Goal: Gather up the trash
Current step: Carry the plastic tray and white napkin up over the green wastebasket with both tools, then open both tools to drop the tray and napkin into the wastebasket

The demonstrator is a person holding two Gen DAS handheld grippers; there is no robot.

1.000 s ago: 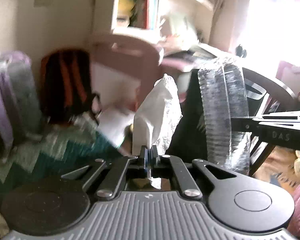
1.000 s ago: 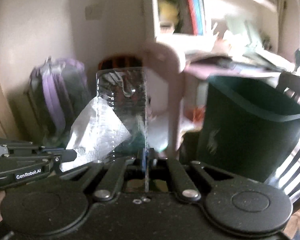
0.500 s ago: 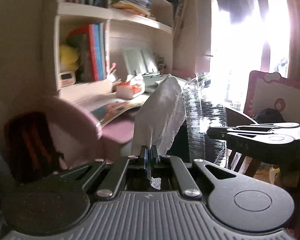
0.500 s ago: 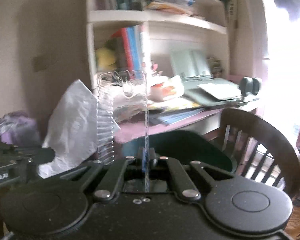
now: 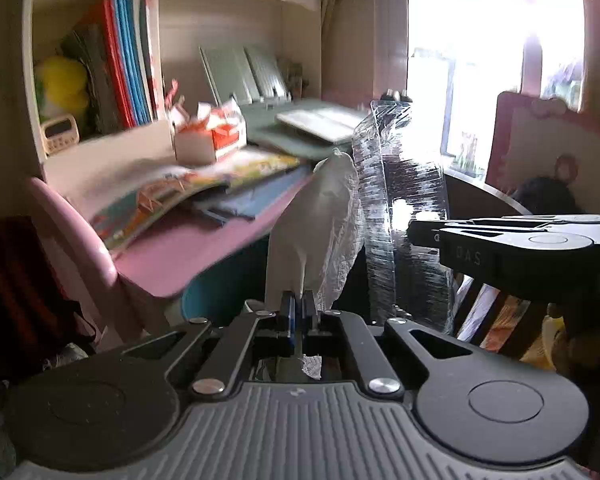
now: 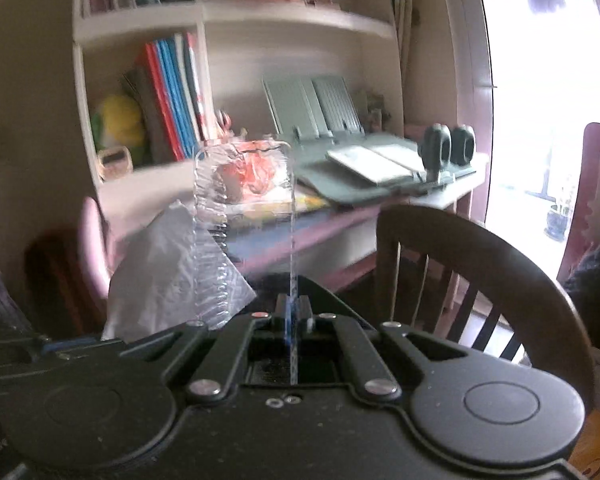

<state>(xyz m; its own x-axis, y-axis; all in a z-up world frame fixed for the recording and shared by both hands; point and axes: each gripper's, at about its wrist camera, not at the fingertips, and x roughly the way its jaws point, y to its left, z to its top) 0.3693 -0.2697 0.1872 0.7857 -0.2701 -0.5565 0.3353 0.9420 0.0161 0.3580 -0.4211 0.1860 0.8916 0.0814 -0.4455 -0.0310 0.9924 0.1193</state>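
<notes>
1. My left hand-held gripper (image 5: 298, 304) is clamped shut on a crumpled white tissue (image 5: 312, 232), which stands up from the jaws at the centre of the left wrist view; a scrap of it pokes out behind the jaws.
2. My right hand-held gripper (image 6: 292, 314) is pinched closed on the thin edge of a clear ribbed plastic container (image 6: 240, 216), which rises upright at the centre of the right wrist view.
3. In the left view the container (image 5: 400, 208) sits just right of the tissue, with the right hand-held gripper's black body (image 5: 520, 240) at mid right.
4. In the right view the tissue (image 6: 168, 276) shows at lower left, just beside the container.
5. Behind both, the pink counter (image 5: 188, 248) carries picture books (image 5: 188, 188), a red and white box (image 5: 210, 136) and a grey folder (image 6: 364, 172).
6. A shelf with upright books (image 6: 172, 96) and a yellow toy (image 6: 118, 124) fills the upper left.
7. A dark wooden chair back (image 6: 480, 276) stands at lower right of the right view, between me and the bright window (image 6: 548, 80).
8. A pink chair (image 5: 80, 240) is at left in the left view.
</notes>
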